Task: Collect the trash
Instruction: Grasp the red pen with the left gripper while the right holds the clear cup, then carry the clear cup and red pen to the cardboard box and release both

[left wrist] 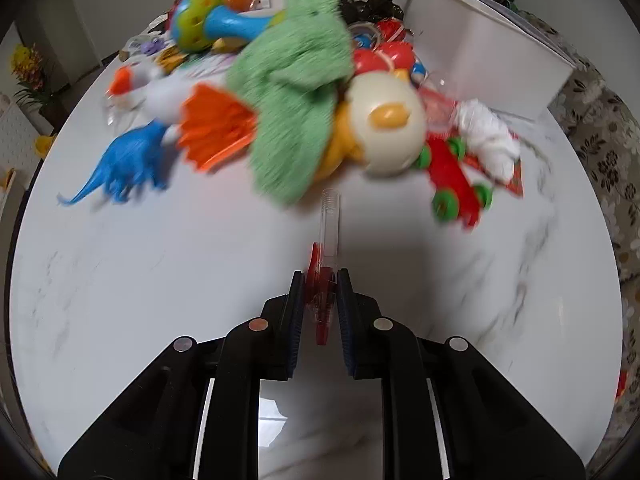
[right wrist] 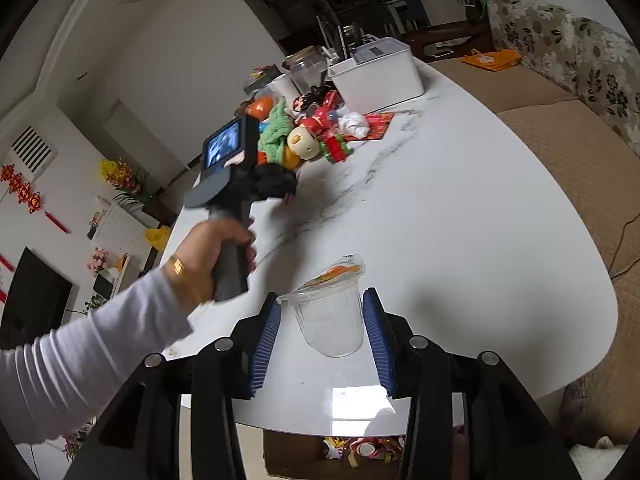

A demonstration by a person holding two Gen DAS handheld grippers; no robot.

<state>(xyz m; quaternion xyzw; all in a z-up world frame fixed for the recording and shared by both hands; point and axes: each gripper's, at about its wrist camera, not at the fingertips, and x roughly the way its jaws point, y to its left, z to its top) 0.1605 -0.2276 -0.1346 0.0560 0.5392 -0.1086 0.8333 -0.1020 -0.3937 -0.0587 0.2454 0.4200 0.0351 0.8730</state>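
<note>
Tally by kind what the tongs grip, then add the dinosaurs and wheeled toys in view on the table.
pen, in the left tongs: 1
clear plastic cup, in the right tongs: 1
blue dinosaur: 1
red wheeled toy: 1
Total: 4

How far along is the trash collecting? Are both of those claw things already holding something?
Midway, it seems. The left gripper is shut on a clear and red pen; the right gripper holds a clear plastic cup. A crumpled white tissue remains among the toys. Wrappers already fill a box below the table edge.
</note>
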